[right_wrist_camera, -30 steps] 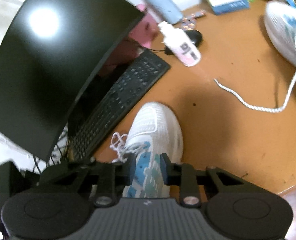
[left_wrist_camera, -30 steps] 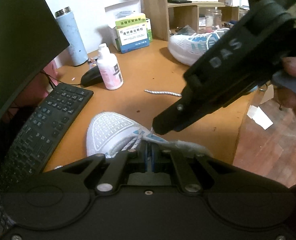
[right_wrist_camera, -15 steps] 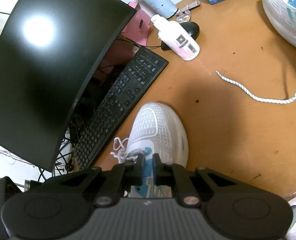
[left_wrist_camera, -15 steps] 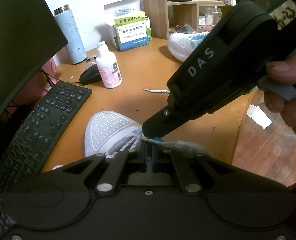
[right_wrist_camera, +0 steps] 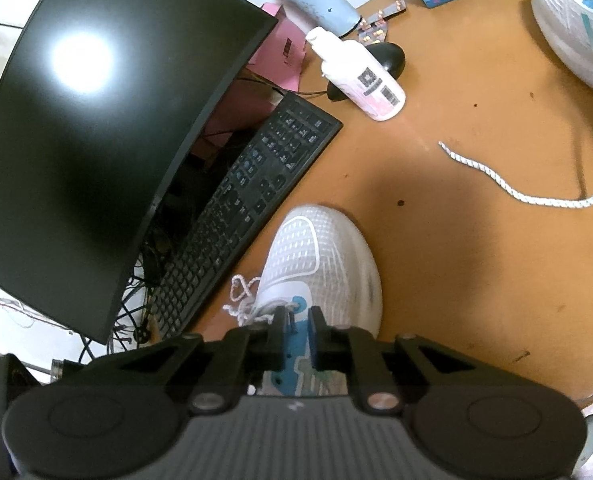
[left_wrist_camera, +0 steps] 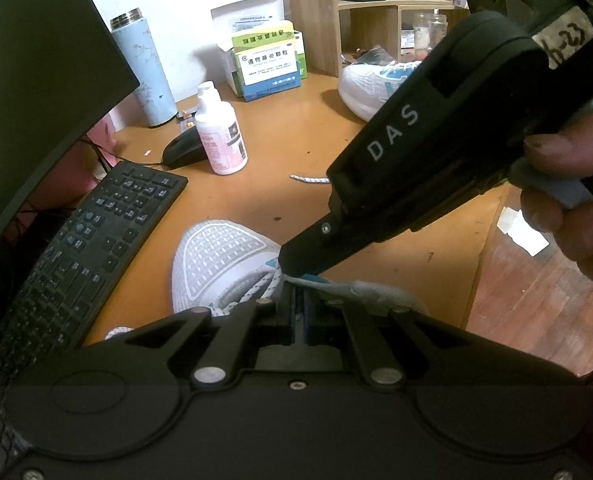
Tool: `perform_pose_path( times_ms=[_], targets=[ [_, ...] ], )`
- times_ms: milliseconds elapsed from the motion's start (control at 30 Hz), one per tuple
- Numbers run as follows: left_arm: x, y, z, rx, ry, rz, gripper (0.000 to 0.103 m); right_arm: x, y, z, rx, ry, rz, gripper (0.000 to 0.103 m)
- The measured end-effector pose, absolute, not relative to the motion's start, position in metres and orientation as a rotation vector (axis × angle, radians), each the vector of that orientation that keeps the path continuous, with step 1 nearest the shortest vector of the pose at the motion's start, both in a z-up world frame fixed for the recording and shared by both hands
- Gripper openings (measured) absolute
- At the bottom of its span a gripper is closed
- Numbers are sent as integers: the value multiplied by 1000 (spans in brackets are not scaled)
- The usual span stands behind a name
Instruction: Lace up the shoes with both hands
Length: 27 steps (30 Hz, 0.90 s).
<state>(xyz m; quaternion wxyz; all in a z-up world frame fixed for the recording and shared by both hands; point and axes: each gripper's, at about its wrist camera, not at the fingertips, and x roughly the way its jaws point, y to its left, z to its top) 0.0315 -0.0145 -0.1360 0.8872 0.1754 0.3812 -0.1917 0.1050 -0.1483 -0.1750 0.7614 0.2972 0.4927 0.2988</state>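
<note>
1. Two white shoes with blue trim are sitting on the orange desk (right_wrist_camera: 476, 264). The near shoe (right_wrist_camera: 320, 256) is lying at lower centre of both views, toe pointing up the frame. The far shoe (right_wrist_camera: 576, 28) is resting at the upper right, well apart from it.
2. Two laces are showing. A white lace (right_wrist_camera: 242, 300) is bunching in loops at the left side of the near shoe, beside the keyboard. A loose lace (right_wrist_camera: 508, 188) is trailing from the far shoe across the desk at right of centre, its end lying free.
3. The right gripper (right_wrist_camera: 296, 316) is hovering over the tongue of the near shoe. Its two fingers are standing a narrow gap apart with the blue tongue strip showing between them; whether they are pinching the strip or the lace is hard to judge, so I cannot tell its state.
4. In the left view the right gripper is reaching in from the upper right, its tip touching down at the near shoe's lace area, with a hand (left_wrist_camera: 572, 208) wrapping the handle at the right edge.
5. The left gripper (left_wrist_camera: 300, 300) is sitting at lower centre, its fingers pressed almost together just behind the near shoe's tongue; what, if anything, is between them is hidden.
6. Other items, one each: a monitor (right_wrist_camera: 96, 120) at the left, a keyboard (right_wrist_camera: 248, 208), a mouse (right_wrist_camera: 388, 60), a bottle (right_wrist_camera: 360, 76), a flask (left_wrist_camera: 144, 68) and a box (left_wrist_camera: 268, 64) at the top.
</note>
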Motion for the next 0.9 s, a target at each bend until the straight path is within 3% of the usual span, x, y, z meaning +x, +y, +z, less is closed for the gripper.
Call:
perform_pose_path(
  times_ms=[33, 233, 633, 900],
  targets=[
    [31, -15, -135, 367, 789, -397, 2, 105, -150, -176, 663, 1069, 651, 2],
    [5, -10, -120, 421, 710, -317, 38, 101, -189, -143, 720, 916, 574, 2],
    [-4, -13, -123, 417, 738, -253, 43, 86, -363, -31, 751, 413, 196, 2],
    [5, -10, -125, 375, 788, -203, 43, 53, -423, -11, 739, 247, -21, 2]
  ],
)
